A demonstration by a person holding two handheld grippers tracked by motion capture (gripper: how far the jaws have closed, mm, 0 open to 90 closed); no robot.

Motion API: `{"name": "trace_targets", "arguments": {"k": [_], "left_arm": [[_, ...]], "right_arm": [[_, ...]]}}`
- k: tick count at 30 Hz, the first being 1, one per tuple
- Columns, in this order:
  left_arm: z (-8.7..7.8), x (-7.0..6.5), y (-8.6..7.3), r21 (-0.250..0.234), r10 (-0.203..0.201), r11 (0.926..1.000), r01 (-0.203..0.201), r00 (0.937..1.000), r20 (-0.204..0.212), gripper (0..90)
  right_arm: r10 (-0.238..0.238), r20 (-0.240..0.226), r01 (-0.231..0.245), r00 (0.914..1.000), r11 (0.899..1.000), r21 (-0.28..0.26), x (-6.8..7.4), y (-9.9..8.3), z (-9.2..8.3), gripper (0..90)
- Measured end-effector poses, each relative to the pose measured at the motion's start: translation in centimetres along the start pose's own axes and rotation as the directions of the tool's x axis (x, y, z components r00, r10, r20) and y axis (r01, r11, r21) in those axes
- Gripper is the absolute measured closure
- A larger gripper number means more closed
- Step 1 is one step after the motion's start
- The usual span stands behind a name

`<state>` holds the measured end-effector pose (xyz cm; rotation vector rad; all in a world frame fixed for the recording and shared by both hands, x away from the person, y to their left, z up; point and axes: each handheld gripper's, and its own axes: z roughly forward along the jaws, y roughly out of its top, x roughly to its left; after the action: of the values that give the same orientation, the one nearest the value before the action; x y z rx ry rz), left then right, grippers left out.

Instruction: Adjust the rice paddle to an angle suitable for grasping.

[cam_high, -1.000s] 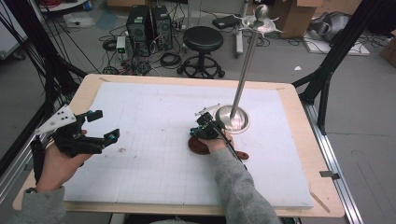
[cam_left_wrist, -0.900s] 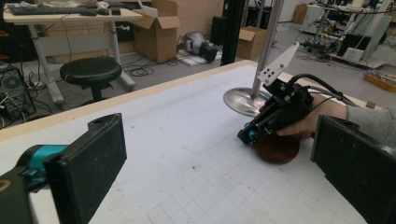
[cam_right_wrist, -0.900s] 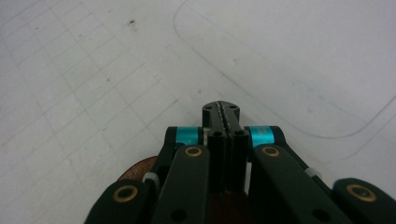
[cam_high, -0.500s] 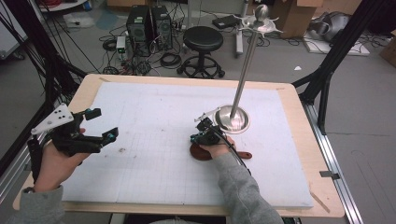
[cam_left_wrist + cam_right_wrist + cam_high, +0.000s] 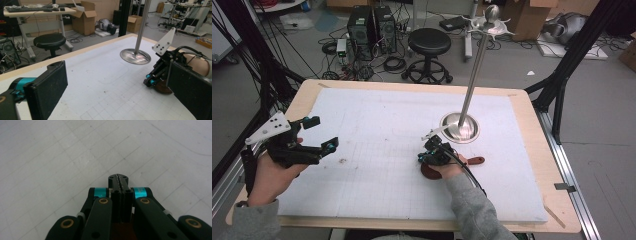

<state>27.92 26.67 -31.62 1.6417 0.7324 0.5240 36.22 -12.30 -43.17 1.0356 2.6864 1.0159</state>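
Observation:
My right gripper [image 5: 421, 159] is near the middle of the white gridded mat [image 5: 377, 135], tilted low over it. Its jaws are shut flat against each other with nothing between them, as the right gripper view [image 5: 118, 179] shows. A brown flat utensil [image 5: 474, 161] with a round end lies on the mat under that hand; its round end [image 5: 161, 88] peeks out below the gripper. At the mat's left edge my left gripper [image 5: 323, 134] is held above the surface, its wide black pads [image 5: 48, 87] far apart and empty.
A shiny metal stand has its round base [image 5: 459, 127] just beyond the right gripper, and its pole [image 5: 474, 70] leans up and away. The wooden table rim [image 5: 532, 125] frames the mat. A black stool [image 5: 428, 40] and computer towers stand on the floor behind.
My right gripper has slid a little toward the near edge of the table, still shut. The left gripper has kept its place.

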Motion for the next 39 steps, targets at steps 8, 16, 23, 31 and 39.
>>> {"name": "trace_targets", "arguments": {"k": [8, 16, 23, 31, 39], "left_arm": [[0.0, 0.1, -0.1, 0.004, -0.003, 1.0000, 0.003, 1.0000, 0.000, 3.9], [0.0, 0.0, -0.1, 0.001, -0.007, 1.0000, 0.007, 1.0000, 0.000, 3.9], [0.2, 0.0, -0.2, 0.009, -0.009, 0.9999, 0.009, 1.0000, 0.004, 3.9], [0.2, 0.2, -0.4, 0.011, -0.016, 0.9998, 0.016, 0.9999, 0.003, 3.9], [1.2, -0.2, -0.5, 0.028, -0.013, 0.9995, 0.013, 0.9998, 0.016, 3.9]], "right_arm": [[0.036, -0.056, -0.038, 0.9978, 0.999, -0.036, 0.0, -1.6, -0.7, 89.9], [0.033, -0.075, -0.036, 0.9966, 0.999, -0.029, 1.0, -3.1, -1.7, 89.8], [0.023, -0.083, -0.035, 0.9963, 0.989, -0.141, 0.1, -3.3, -3.3, 89.8], [0.143, -0.028, -0.144, 0.9894, 0.931, -0.335, -5.2, -6.1, -9.7, 89.8], [0.111, 0.015, -0.103, 0.9937, 0.956, -0.275, -6.7, -6.6, -8.3, 89.8]]}}
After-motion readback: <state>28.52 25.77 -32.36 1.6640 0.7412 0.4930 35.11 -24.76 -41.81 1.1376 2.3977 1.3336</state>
